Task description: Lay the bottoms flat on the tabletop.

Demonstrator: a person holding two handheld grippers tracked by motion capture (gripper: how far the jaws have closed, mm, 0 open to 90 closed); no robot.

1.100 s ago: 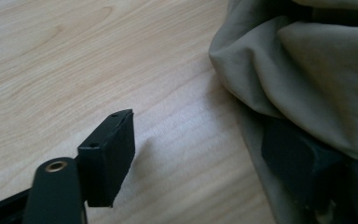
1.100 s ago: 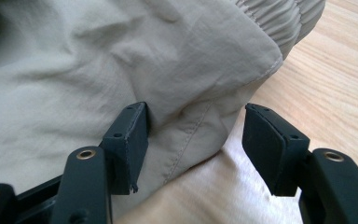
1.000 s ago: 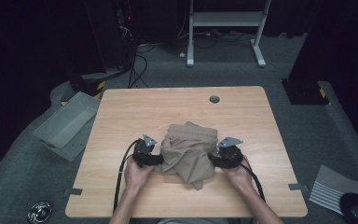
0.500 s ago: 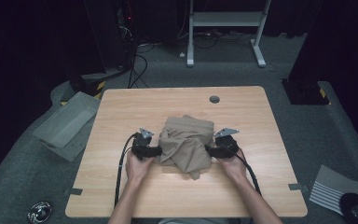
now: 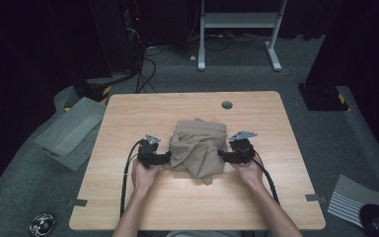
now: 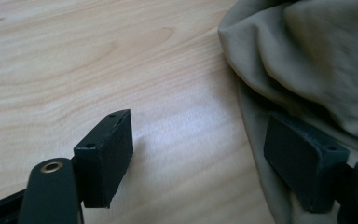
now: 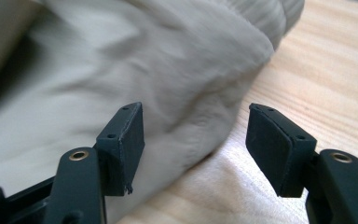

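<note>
the left tongs (image 5: pixel 167 158) are sitting wide apart at the left edge of the crumpled tan cloth garment (image 5: pixel 197 146), one jaw lying over bare wood and the other resting against the fabric's lower fold, as the left gripper view is showing (image 6: pixel 198 151). the right tongs (image 5: pixel 222 154) are gaping too, one jaw over the cloth (image 7: pixel 135 70) and the other above bare wood, gripping nothing. the garment is lying bunched near the middle of the light wooden counter (image 5: pixel 128 113), between the two hands. a grey plastic bin (image 5: pixel 69 131) is resting on the floor just beside the counter's left edge.
</note>
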